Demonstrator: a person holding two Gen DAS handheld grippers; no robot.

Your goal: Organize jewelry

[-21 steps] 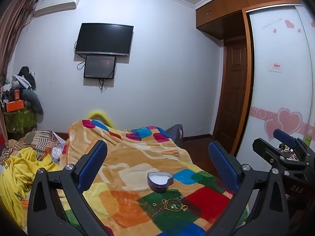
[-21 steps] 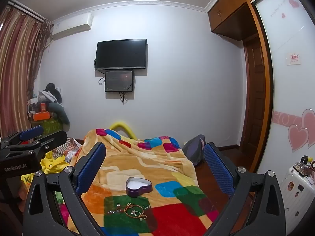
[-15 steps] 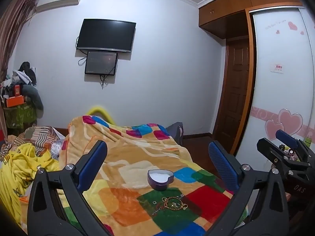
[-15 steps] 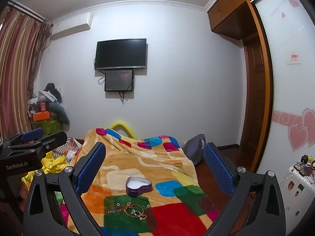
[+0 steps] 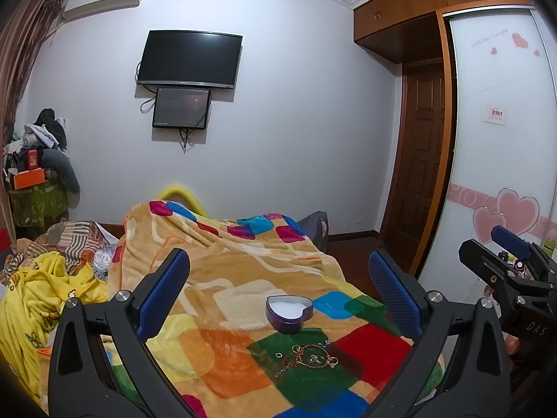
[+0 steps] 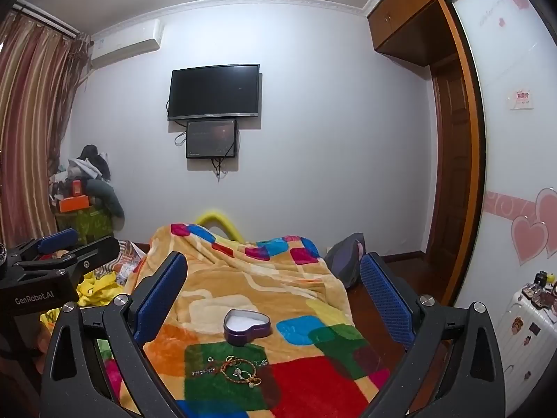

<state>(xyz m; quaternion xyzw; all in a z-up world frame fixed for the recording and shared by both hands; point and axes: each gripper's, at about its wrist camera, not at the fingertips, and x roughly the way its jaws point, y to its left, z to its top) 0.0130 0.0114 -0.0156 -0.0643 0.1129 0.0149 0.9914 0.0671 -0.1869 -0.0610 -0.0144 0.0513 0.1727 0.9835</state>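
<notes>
Both views have shifted slightly since the earlier frames: in the left wrist view the television sits a little higher and the jewelry a little lower. Left gripper [image 5: 276, 287] stands with its blue-padded jaws wide apart, nothing between them. Right gripper [image 6: 271, 287] likewise stands spread, holding nothing. Between each pair of fingers, in the lower centre of the frame, an open purple heart-shaped tin box with a white lining [image 5: 289, 313] rests on a multicoloured checked fleece blanket [image 5: 222, 289]. Just in front of the box, on a green square, lies a loose cluster of gold bracelets, rings and chains [image 5: 310, 357], apart from the box. A black wall-mounted television [image 5: 189, 59] hangs in the upper centre.
</notes>
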